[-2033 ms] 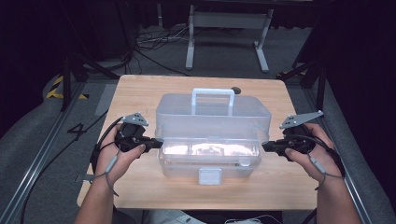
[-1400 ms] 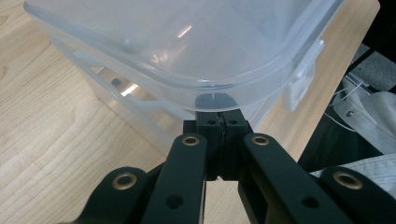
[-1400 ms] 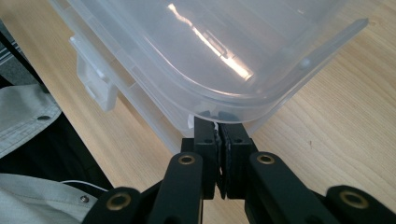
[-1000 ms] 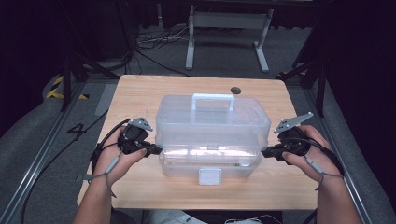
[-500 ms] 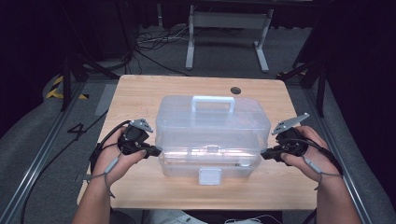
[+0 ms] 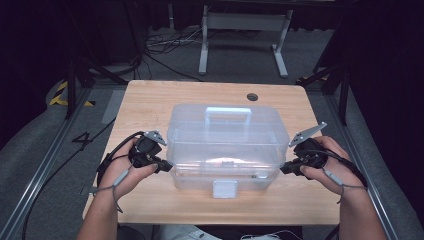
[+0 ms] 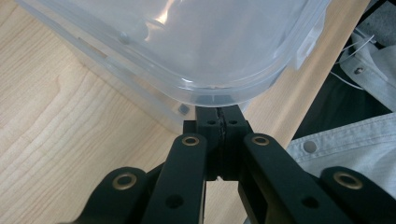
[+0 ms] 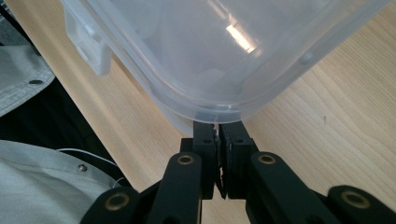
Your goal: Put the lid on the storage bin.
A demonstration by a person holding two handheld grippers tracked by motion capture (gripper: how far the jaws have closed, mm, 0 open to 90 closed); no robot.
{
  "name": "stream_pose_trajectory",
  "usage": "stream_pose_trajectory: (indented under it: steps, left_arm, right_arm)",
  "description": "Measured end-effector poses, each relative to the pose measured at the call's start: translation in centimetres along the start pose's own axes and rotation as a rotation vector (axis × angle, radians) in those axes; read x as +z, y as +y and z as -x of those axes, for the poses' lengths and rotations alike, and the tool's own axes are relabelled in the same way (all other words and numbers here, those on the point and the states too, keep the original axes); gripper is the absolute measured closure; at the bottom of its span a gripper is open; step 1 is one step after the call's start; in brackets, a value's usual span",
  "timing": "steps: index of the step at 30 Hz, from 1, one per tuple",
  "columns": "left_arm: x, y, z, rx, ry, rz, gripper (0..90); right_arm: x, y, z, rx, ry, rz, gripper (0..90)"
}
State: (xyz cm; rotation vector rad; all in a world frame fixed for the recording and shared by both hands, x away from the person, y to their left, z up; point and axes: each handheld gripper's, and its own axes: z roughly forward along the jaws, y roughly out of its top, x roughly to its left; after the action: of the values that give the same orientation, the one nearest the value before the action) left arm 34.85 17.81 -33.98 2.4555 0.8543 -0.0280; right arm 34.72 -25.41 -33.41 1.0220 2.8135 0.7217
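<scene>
A clear plastic storage box (image 6: 225, 145) with a lid, a top handle (image 6: 228, 114) and a white front latch (image 6: 224, 189) stands in the middle of the wooden table (image 6: 150, 105). My left gripper (image 6: 162, 165) is at the box's left side, jaws shut. In the left gripper view my left gripper (image 7: 219, 114) has its tips tucked just under the lid's rim (image 7: 196, 95). My right gripper (image 6: 285, 169) mirrors it at the right side. In the right gripper view my right gripper (image 8: 217, 128) is shut too, its tips under the rim (image 8: 210, 109).
A round cable hole (image 6: 252, 96) sits at the table's far right. The near edge lies close behind both hands, with the person's grey shirt (image 7: 350, 140) below it. Dark floor, cables and a metal stand (image 6: 240, 30) lie beyond the far edge.
Since two seconds ago both hands have drawn slightly toward the near edge along the box's sides. Over the last half second nothing visibly moves.
</scene>
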Motion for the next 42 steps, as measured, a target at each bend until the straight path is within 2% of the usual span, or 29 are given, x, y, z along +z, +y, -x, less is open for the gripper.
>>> stream_pose_trajectory:
  steps: [19,42]
  left_arm:
    - [0.8,0.0,0.1,0.012,-0.002,-0.066,89.7]
    - [1.5,0.0,0.2,0.01,0.001,-0.133,89.8]
  right_arm:
    - [0.8,0.1,-0.2,-0.014,-0.008,-0.061,85.7]
    - [1.3,0.0,-0.1,-0.025,0.004,-0.109,85.4]
